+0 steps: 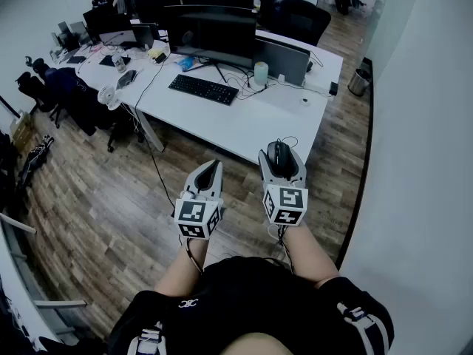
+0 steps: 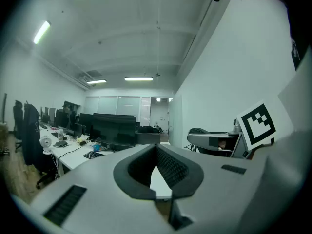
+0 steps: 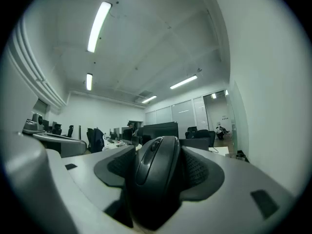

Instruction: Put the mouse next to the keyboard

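A black mouse (image 1: 279, 157) is clamped between the jaws of my right gripper (image 1: 279, 148), held in the air short of the near edge of the white desk (image 1: 222, 120). In the right gripper view the mouse (image 3: 158, 172) fills the gap between the ribbed pads (image 3: 202, 172). A black keyboard (image 1: 202, 89) lies on the desk in front of a dark monitor (image 1: 213, 39), well ahead and to the left. My left gripper (image 1: 214, 166) hovers beside the right one, jaws together with nothing in them. The left gripper view shows the keyboard (image 2: 92, 154) far off.
A laptop (image 1: 281, 59) and a white cylinder (image 1: 260, 72) stand to the right of the keyboard, with cables around them. Office chairs (image 1: 295, 17) sit behind the desk, a bin (image 1: 359, 81) by the white wall at the right. Wooden floor lies below me.
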Motion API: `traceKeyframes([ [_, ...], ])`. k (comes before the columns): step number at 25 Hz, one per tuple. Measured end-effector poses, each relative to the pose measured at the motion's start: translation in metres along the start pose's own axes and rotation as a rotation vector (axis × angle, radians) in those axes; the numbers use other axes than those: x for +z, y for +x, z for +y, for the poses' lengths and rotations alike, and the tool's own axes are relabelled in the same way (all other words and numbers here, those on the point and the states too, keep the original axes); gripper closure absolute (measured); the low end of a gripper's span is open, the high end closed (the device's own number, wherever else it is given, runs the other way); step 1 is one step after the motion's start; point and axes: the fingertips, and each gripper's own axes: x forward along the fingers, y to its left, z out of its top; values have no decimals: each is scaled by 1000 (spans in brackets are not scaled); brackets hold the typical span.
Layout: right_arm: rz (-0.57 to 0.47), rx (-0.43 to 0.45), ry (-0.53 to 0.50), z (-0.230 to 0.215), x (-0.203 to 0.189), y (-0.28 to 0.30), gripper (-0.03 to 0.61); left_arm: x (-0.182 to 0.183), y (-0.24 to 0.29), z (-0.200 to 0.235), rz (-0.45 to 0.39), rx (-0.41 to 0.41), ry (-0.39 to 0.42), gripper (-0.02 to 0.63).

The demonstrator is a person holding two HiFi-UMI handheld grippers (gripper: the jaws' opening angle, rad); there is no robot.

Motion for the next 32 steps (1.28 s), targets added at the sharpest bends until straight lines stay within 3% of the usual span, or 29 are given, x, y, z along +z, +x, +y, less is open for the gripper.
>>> traceKeyframes([
  [9, 4, 11, -10, 19, -2, 2, 272, -2, -8, 11, -8, 4, -6, 600],
  [20, -7, -21, -30, 61, -1, 27, 272, -5, -19, 64, -22, -14, -10, 600],
  [32, 12, -73, -18, 72, -18, 62, 272, -26, 4, 111, 14, -40, -27, 600],
])
